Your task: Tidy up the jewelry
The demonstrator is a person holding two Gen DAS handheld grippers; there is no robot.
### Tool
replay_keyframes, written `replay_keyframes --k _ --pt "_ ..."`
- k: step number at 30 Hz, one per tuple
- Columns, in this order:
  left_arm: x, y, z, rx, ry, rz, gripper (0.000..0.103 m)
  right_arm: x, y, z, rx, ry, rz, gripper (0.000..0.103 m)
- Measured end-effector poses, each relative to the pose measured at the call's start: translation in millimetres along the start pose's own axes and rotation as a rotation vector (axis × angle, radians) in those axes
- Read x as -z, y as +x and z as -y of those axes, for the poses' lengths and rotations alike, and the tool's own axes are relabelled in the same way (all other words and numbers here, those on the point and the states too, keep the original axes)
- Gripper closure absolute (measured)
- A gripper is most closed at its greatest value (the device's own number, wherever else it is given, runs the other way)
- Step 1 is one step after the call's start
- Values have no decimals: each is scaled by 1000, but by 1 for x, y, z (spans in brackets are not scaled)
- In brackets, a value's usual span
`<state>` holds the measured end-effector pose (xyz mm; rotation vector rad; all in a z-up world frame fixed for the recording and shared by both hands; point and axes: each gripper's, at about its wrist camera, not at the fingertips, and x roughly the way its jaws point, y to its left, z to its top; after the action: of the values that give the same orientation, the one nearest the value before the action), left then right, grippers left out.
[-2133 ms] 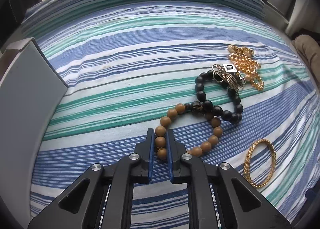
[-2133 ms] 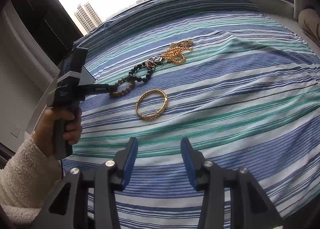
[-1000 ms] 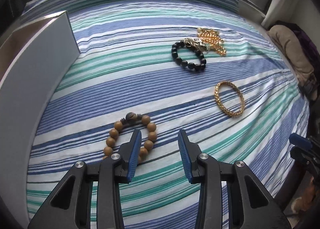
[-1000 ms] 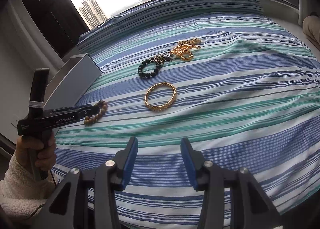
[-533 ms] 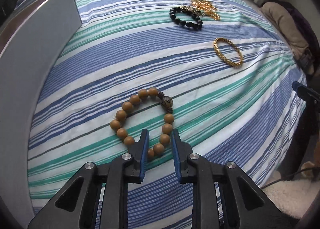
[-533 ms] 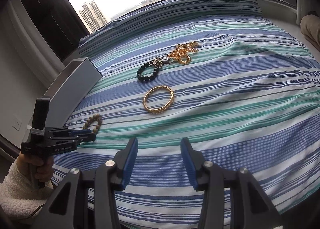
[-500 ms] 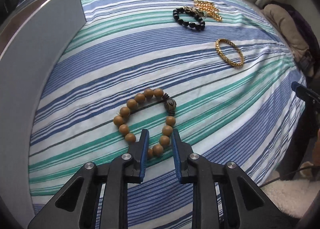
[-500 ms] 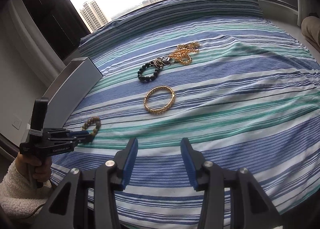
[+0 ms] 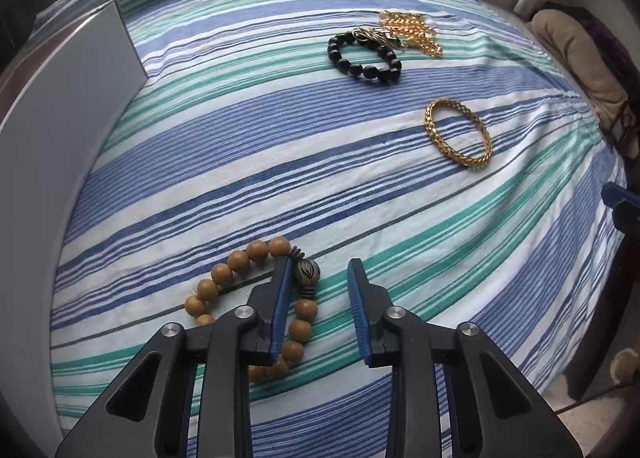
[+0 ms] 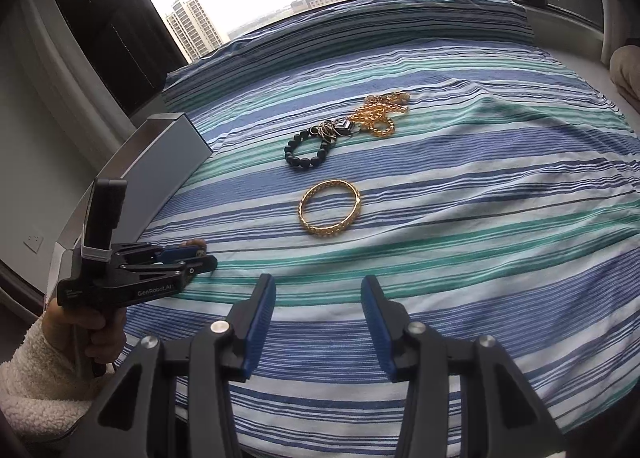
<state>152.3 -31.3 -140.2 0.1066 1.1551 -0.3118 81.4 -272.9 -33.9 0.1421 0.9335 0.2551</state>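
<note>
A brown wooden-bead bracelet lies on the striped bedspread at the near left. My left gripper is open just above it, its left finger over the ring's right side, holding nothing. A gold bangle lies mid-bed. A black-bead bracelet lies farther back, touching a metal clasp piece and a gold chain pile. My right gripper is open and empty, well short of the bangle. The left gripper also shows in the right wrist view.
A grey box stands along the left edge of the bed. A beige cushion lies beyond the bed's right edge. The striped bedspread covers the whole surface; windows lie behind it.
My left gripper dragged the wooden bracelet away from the black one to the near left, closed round it, and has now opened, leaving it on the bed. The right gripper stayed put.
</note>
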Motion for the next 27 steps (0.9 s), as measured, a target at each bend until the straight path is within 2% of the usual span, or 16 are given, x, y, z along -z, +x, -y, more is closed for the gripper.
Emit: replay_keyframes --k 4,5,9,13,16,18,23,27 --pt "3 -6 -14 58 -93 15 91 -21 12 13 23 7 38 57" --pt "3 -8 -16 62 -105 27 91 -28 23 19 42 23 15 57" --pt "6 -22 -20 74 -137 61 91 -59 76 28 -11 58 -94 59" --pt "6 -38 -27 83 -164 95 91 -76 115 21 59 0 -139 60" --pt "6 -47 -31 90 -181 112 91 -74 135 16 111 -52 -186 81" --pt "6 -54 -34 96 -189 126 91 -74 138 10 174 -119 -175 97" --pt "5 -86 -42 131 -215 184 91 -79 115 11 121 -79 -131 97" --pt "4 -117 -55 158 -250 233 91 -90 85 -5 55 -80 -89 97"
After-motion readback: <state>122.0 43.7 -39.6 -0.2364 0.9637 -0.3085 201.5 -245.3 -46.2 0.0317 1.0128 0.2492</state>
